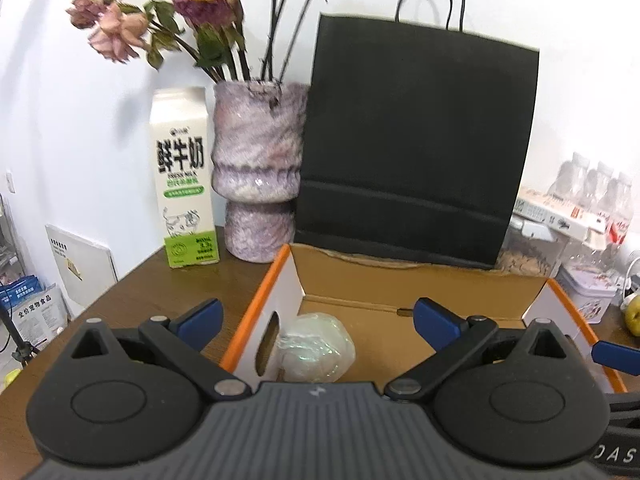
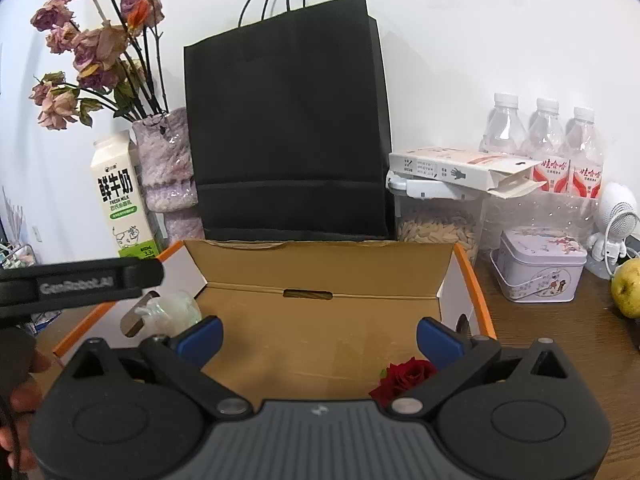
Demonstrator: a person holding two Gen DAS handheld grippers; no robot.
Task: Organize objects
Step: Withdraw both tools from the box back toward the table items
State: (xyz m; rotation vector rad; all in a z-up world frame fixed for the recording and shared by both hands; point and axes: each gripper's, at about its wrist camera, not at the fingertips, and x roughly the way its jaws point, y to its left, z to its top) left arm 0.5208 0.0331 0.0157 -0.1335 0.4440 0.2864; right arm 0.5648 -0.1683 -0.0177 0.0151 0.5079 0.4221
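Left wrist view first: the left tongs point(image 1: 316, 322) hang wide apart, nothing between the blue tips, poised over the near left corner of the cardboard box point(image 1: 420, 280). A pale wrapped bundle point(image 1: 316, 350) lies on the box floor against the left wall, free of the pads. My read: the drop is done, so the good move is a straight lift clear of the orange rim, no sideways drag that could nudge the wall.

Over to the right wrist view: the right tongs point(image 2: 318, 336) are spread just as wide and empty, above the box's near right side. A red rose point(image 2: 406, 376) lies on the floor just beside the right tip, untouched. Pull back without brushing the petals. On the tabletop point(image 2: 560, 340), the tin point(image 2: 540, 266) and the pear point(image 2: 628, 288) look like likely next candidates.
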